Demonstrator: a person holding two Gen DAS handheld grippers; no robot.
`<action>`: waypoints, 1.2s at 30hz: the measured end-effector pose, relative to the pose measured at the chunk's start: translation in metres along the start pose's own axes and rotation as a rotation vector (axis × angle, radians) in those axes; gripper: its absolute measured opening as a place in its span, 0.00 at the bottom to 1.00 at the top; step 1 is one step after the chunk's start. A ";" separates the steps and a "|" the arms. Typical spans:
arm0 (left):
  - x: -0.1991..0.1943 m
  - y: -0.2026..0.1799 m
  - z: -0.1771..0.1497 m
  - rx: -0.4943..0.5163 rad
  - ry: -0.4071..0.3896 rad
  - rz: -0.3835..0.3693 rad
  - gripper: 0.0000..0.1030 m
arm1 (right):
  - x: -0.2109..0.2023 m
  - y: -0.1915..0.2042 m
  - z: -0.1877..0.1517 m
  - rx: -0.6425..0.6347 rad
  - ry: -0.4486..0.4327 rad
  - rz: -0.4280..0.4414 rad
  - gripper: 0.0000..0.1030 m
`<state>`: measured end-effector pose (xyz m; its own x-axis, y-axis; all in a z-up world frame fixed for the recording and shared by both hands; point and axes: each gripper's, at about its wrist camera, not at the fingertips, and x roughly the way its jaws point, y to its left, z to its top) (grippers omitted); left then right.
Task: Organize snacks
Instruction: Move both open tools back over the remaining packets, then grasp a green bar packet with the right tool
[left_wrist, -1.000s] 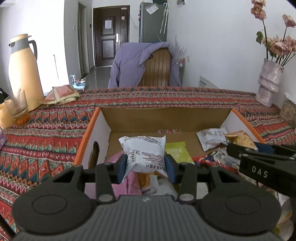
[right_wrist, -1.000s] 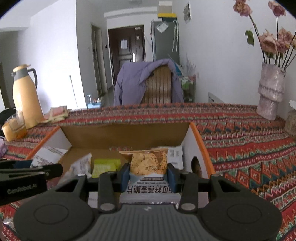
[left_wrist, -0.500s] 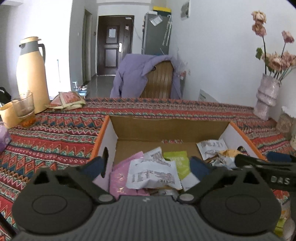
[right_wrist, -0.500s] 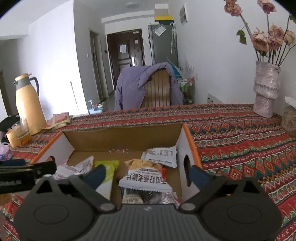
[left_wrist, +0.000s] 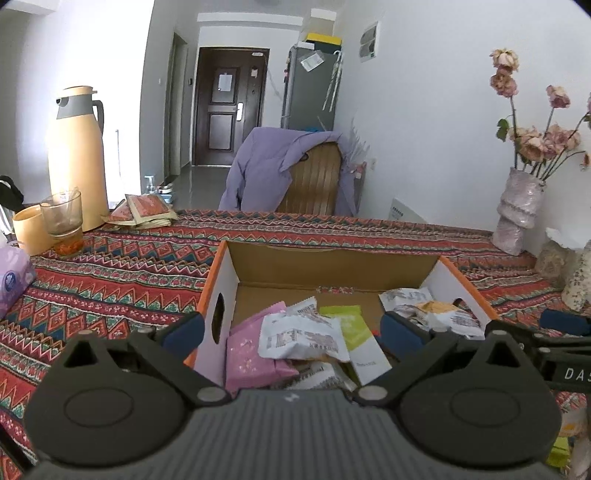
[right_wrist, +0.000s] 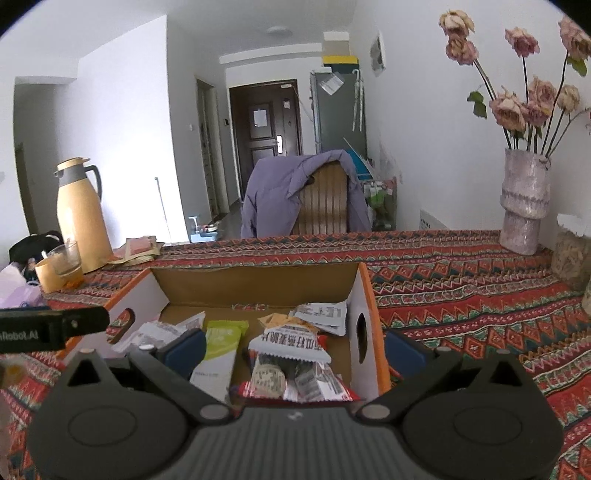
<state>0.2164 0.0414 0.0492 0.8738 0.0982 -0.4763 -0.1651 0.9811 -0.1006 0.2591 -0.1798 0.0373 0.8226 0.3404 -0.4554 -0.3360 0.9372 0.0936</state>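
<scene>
Snacks are lying in a loose heap inside the cardboard box (left_wrist: 334, 267), which is sitting on the patterned tablecloth (left_wrist: 122, 280) with its orange-edged side walls standing up around them. In the left wrist view a white crinkled packet (left_wrist: 301, 338) is resting on top of a pink pouch (left_wrist: 249, 350), with a green-and-white sachet (left_wrist: 354, 338) just beside it. The left gripper (left_wrist: 291, 330) is hanging over this near end of the box with its jaws spread as wide as they go, and nothing is sitting between the blue pads; the white packet is lying free below them.

Over on the other side, the right gripper (right_wrist: 293, 349) is gaping just as wide and carrying nothing. Below it a white packet with black lettering (right_wrist: 286, 343) is lying across a red-trimmed wrapper (right_wrist: 295, 386), close to the right box wall with the oval handle hole (right_wrist: 361, 338). One pad is sitting outside that wall, the other inside, so the jaws are straddling it.

Each gripper is angling down into the box, which suits dropping items in from the near side. The packets are lying at odd angles, overlapping. The thermos (left_wrist: 75, 158) and vase (right_wrist: 524, 201) are standing well apart from the box.
</scene>
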 end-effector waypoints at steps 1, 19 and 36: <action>-0.003 -0.001 -0.002 0.003 -0.001 -0.005 1.00 | -0.005 -0.001 -0.002 -0.008 -0.003 0.003 1.00; -0.058 0.009 -0.054 -0.011 -0.011 -0.058 1.00 | -0.062 -0.026 -0.050 -0.084 0.028 0.010 1.00; -0.063 0.026 -0.096 -0.054 0.086 -0.052 1.00 | -0.037 -0.053 -0.095 -0.059 0.183 -0.043 1.00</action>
<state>0.1133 0.0452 -0.0075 0.8396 0.0307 -0.5424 -0.1473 0.9739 -0.1728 0.2026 -0.2496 -0.0352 0.7413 0.2753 -0.6121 -0.3326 0.9428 0.0213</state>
